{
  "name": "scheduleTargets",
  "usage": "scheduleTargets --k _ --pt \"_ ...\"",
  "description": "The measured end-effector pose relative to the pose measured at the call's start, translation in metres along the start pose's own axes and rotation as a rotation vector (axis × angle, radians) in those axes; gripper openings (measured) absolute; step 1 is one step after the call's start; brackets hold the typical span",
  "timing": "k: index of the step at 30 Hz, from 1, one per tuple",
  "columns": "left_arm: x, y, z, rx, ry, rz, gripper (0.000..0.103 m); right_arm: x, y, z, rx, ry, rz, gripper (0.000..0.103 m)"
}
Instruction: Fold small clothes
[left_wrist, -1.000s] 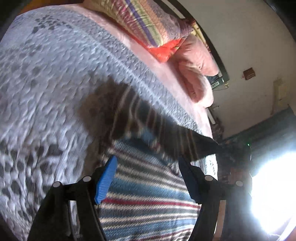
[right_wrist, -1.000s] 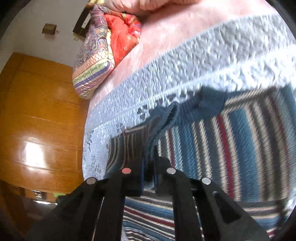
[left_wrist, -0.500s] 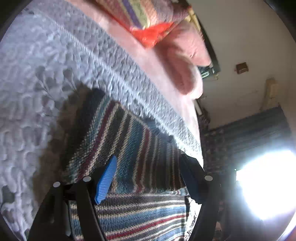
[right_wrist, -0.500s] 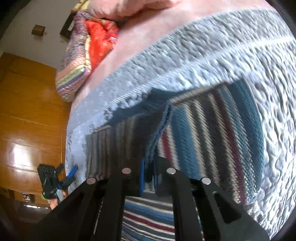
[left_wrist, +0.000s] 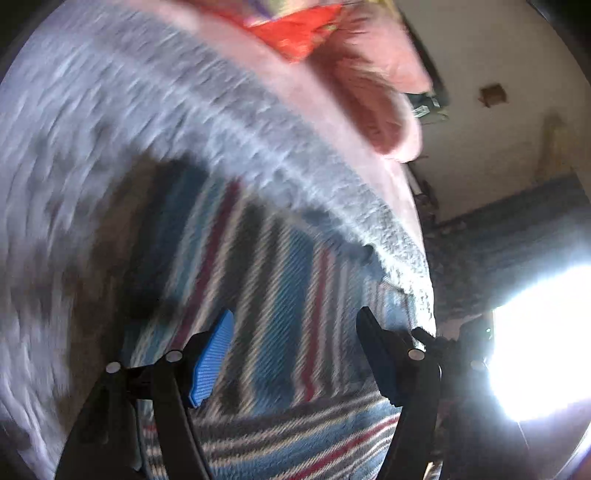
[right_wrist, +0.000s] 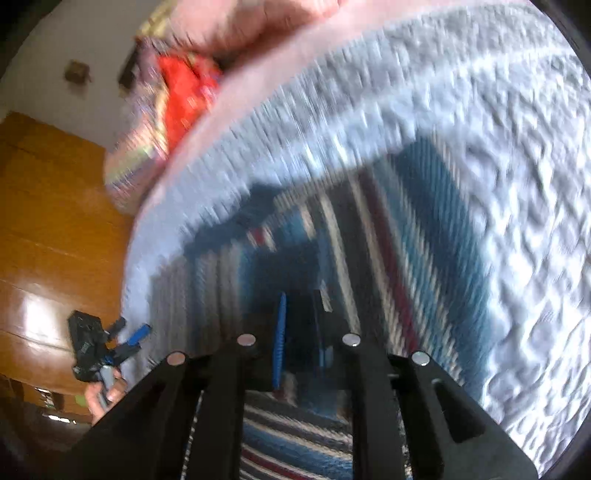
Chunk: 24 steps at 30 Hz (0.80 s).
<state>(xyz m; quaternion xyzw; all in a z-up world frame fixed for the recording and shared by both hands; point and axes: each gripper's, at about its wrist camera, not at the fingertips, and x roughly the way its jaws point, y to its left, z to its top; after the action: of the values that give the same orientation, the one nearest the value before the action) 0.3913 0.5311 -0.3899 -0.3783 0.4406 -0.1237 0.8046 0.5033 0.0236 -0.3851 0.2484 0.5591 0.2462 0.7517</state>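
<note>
Now the striped garment (left_wrist: 280, 295) is lying folded on the grey quilt (left_wrist: 110, 122) of the bed; the left gripper (left_wrist: 295, 354) is hovering just over it with jaws spread wide and holding nothing; the right gripper (right_wrist: 299, 332) is poised above the same cloth (right_wrist: 388, 236), jaws slightly parted, though blur is hiding whether fabric is lying between them.
</note>
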Motion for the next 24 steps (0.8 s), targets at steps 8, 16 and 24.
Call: scheduleTargets --k 8,16,24 --pt "0.054 0.020 0.045 -0.045 0.116 0.102 0.068 0.052 -0.005 0.014 0.032 0.176 0.087 0.013" --pt "0.013 -0.007 0.004 0.063 0.177 -0.059 0.065 0.019 -0.015 -0.016 -0.026 0.185 0.132 0.007" --pt "0.012 0.006 -0.037 0.062 0.189 0.023 0.063 0.003 -0.025 -0.047 -0.035 0.179 0.049 0.008"
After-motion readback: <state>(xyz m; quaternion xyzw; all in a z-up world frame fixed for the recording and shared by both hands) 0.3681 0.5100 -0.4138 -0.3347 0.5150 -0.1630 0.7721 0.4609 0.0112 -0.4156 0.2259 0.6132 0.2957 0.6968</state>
